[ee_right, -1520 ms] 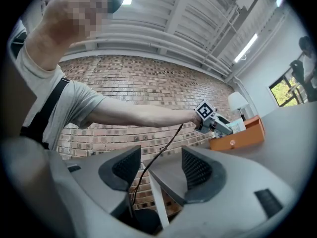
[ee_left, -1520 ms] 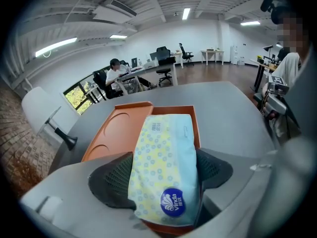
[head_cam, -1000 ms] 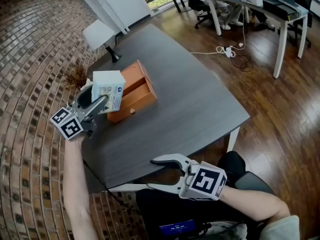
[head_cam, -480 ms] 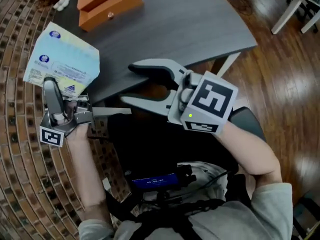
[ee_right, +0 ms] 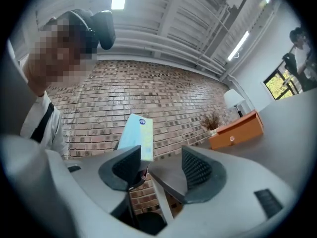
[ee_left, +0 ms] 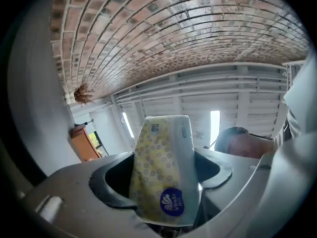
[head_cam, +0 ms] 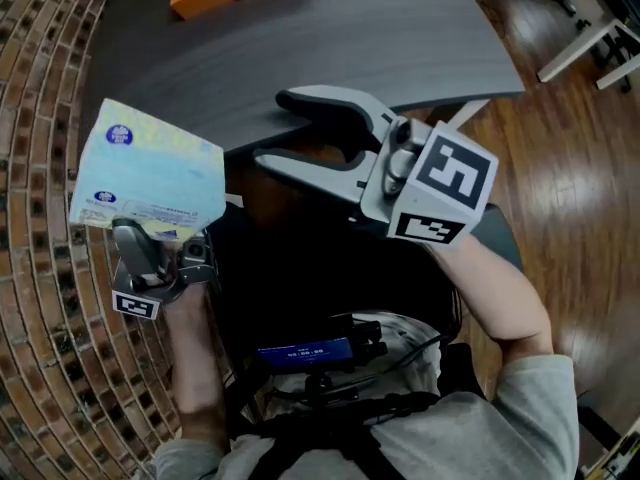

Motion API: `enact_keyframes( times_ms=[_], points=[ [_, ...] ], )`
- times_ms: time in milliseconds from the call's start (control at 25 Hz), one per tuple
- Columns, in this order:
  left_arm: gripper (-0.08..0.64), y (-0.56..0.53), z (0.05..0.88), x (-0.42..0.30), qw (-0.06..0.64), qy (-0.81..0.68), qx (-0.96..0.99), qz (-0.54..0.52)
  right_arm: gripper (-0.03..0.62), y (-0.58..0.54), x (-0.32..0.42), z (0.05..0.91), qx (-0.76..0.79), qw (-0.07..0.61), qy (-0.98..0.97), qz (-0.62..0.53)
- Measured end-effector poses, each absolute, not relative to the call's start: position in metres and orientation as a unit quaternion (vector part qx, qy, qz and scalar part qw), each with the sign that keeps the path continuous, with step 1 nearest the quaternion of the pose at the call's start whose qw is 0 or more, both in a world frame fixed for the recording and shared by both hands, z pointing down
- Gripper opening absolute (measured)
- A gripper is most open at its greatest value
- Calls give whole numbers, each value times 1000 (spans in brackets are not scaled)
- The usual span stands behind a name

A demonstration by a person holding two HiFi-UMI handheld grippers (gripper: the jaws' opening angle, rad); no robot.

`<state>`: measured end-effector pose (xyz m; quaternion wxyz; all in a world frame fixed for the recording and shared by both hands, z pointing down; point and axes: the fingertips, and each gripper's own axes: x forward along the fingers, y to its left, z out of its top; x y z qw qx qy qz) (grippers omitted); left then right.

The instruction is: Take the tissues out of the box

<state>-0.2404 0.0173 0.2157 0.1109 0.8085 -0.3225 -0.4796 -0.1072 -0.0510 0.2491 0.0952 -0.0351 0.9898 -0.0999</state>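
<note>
Tissue pack [head_cam: 150,173] nearer, in left gripper [head_cam: 145,236]

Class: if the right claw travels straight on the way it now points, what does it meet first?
Probably the tissue pack in the left claw: the open right claw aims close to its edge. Depth is unclear, so it might pass to the bricks beyond.

Our right gripper [head_cam: 275,128] is pale grey plastic, with two long curved jaws lined in dark ribbed rubber. Behind them sits a marker cube [head_cam: 445,188] printed with black-and-white squares. Our left gripper [head_cam: 140,238] is grey too and carries its own small cube [head_cam: 137,305]. We wear a light grey sleeve [head_cam: 535,398] on the right arm, and black cables [head_cam: 400,353] cross our chest.
</note>
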Motion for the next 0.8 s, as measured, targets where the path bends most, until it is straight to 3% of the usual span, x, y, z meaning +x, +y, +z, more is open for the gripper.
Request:
enact_keyframes(
  times_ms=[800],
  points=[
    [367, 28, 221, -243, 149, -294, 785, -526, 256, -54, -110, 254, -22, 62, 995, -74]
  ],
)
